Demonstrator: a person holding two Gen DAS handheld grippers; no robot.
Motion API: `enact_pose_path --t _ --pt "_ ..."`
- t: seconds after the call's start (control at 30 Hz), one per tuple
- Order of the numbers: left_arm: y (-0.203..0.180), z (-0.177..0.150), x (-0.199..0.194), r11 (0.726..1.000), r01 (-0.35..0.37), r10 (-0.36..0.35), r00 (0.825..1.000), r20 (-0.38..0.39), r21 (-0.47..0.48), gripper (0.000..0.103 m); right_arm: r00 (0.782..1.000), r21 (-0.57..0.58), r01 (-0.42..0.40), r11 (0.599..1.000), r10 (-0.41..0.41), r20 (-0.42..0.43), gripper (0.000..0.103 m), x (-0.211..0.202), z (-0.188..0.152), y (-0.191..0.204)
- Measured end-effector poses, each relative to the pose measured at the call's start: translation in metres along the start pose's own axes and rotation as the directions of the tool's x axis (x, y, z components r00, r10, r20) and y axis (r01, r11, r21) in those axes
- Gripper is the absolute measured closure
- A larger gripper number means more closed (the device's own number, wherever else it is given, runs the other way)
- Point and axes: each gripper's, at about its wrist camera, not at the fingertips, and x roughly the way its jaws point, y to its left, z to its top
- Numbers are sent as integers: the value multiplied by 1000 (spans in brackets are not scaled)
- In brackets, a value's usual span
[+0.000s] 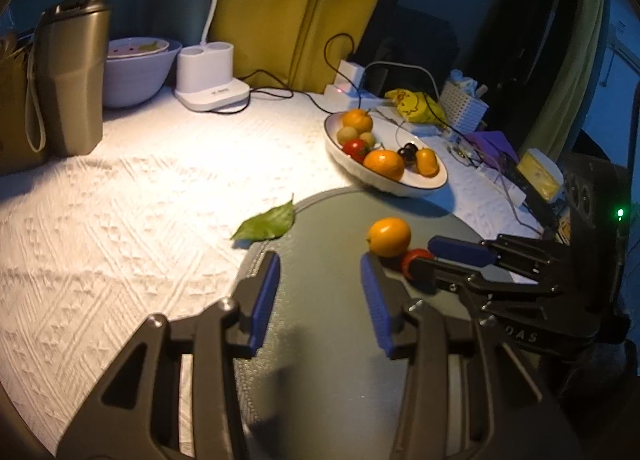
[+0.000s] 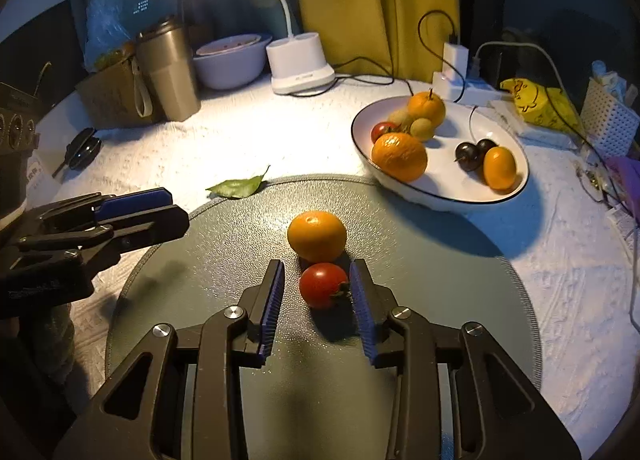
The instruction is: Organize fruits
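While its two blue-padded black fingers stand apart, the right gripper brackets a small red cherry tomato that sits on a round grey-green textured mat; the tomato's green stem end touches or nearly touches the right-hand pad, and a gap shows on its left side, so nothing is clamped. Just ahead of the fingertips, touching the tomato, lies a round orange citrus fruit. Further ahead and to the right, off the mat's edge, a white oval dish with a dark rim holds two oranges, another red tomato, two pale green-brown round fruits, two dark cherries and an oval kumquat. Ahead to the left, a green leaf lies at the mat's border on the white embossed tablecloth.

Off to the left, the left gripper hovers over the same mat with its fingers spread wide and nothing between them.
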Motion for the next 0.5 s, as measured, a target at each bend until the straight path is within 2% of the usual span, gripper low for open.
enact_pose_path --t 0.5 --pt "3 1 13 1000 -11 11 1000 -25 -5 59 999 13 2 1000 -1 -43 67 22 -1 -9"
